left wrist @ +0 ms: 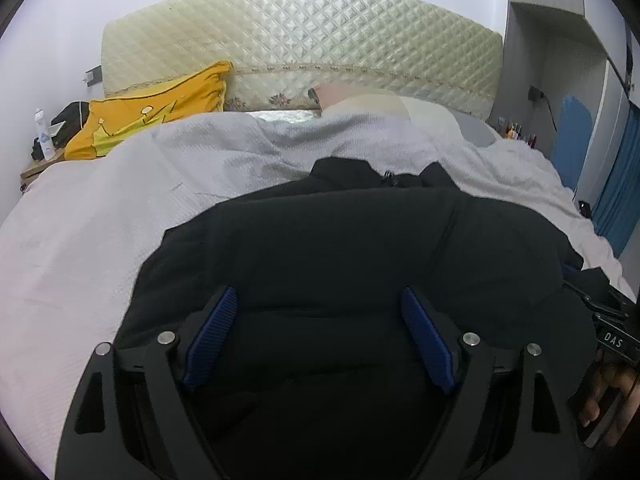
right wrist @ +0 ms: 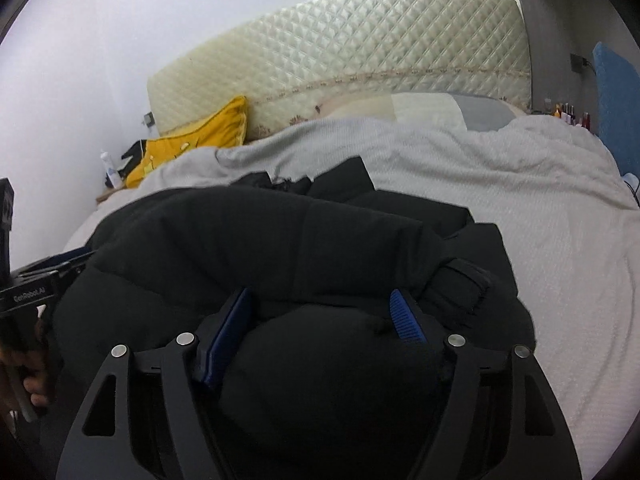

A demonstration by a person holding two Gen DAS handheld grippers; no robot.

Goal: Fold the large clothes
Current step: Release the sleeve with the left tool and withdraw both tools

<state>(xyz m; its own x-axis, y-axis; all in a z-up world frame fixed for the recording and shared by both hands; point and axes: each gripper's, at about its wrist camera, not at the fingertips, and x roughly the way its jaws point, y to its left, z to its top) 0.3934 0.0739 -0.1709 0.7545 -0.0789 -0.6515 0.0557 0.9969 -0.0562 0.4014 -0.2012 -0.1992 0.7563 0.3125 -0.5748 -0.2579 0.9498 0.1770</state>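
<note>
A large black padded jacket [left wrist: 340, 240] lies on the bed, its collar and zip toward the headboard. It also fills the right wrist view [right wrist: 260, 240], with a cuffed sleeve [right wrist: 464, 284] folded over its right side. My left gripper [left wrist: 318, 300] is open, its blue pads [left wrist: 212, 336] spread over the jacket's near part. My right gripper [right wrist: 320, 304] is open too, blue pads [right wrist: 406, 316] on either side of a puffed bulge of the jacket. The jacket's near edge is hidden under both grippers.
The bed has a white-grey cover [left wrist: 100, 220], a quilted cream headboard [left wrist: 300, 40], a yellow pillow [left wrist: 152, 116] and pale pillows [right wrist: 424, 110]. A bedside table with a bottle [left wrist: 43, 136] stands at the left. Blue panels [left wrist: 616, 188] stand at the right.
</note>
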